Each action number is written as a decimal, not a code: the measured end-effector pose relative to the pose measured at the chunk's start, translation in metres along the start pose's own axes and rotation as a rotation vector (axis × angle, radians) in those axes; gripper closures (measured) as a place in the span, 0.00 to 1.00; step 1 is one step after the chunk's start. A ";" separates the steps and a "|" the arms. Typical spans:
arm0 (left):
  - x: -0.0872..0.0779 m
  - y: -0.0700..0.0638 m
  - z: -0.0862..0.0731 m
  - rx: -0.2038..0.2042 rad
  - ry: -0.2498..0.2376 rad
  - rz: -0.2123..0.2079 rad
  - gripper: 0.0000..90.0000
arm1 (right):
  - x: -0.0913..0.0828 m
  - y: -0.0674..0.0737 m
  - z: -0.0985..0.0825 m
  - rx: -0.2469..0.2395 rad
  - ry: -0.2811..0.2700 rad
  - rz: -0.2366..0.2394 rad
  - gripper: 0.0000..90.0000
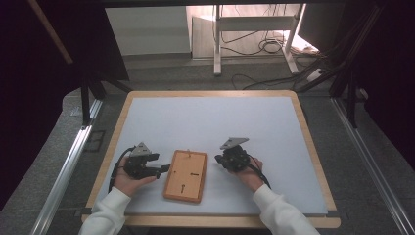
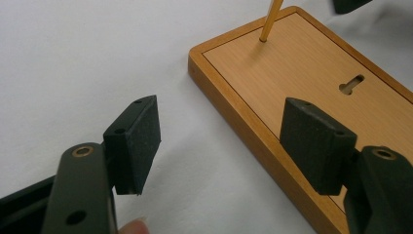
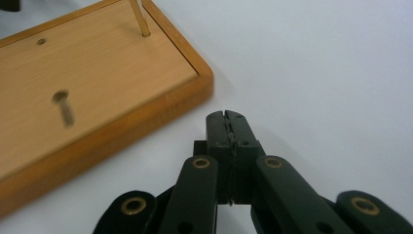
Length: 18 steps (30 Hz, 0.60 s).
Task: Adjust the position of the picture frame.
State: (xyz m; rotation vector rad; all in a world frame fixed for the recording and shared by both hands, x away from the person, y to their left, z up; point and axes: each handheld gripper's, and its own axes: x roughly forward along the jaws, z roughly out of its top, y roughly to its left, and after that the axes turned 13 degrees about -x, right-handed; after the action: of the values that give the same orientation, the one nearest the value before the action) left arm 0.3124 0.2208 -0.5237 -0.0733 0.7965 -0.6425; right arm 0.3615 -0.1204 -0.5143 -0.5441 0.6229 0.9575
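Left tongs (image 2: 221, 146) agape — board's (image 2: 311, 87) edge between

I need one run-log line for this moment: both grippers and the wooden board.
left gripper: jaws open, straddling board edge | right gripper: jaws shut, empty, beside board | wooden board: flat on white mat, thin peg upright

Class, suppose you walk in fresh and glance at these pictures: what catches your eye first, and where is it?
The wooden board stands out, lying flat near the front edge of the white table, with a thin peg standing up from its far end. On either side of it a hand holds tongs: the left tongs gape open over the board's edge, while the right tongs are shut with nothing between them, beside its corner.
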 end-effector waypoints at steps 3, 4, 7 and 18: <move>-0.002 0.000 0.000 -0.003 -0.003 0.008 0.36 | -0.025 -0.004 -0.020 0.012 -0.007 -0.017 1.00; -0.005 0.000 -0.001 0.000 -0.015 0.027 0.38 | -0.039 -0.007 -0.034 0.034 -0.011 -0.032 1.00; -0.009 0.002 -0.005 -0.001 -0.019 0.030 0.42 | -0.057 -0.012 -0.053 0.063 -0.010 -0.043 0.97; -0.006 0.001 -0.007 -0.007 0.000 0.021 0.41 | -0.092 -0.013 -0.093 0.130 -0.046 -0.087 0.45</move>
State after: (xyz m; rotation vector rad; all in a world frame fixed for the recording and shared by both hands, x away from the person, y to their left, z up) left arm 0.3045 0.2265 -0.5251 -0.0708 0.7983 -0.6198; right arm 0.3103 -0.2415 -0.5140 -0.4294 0.6110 0.8389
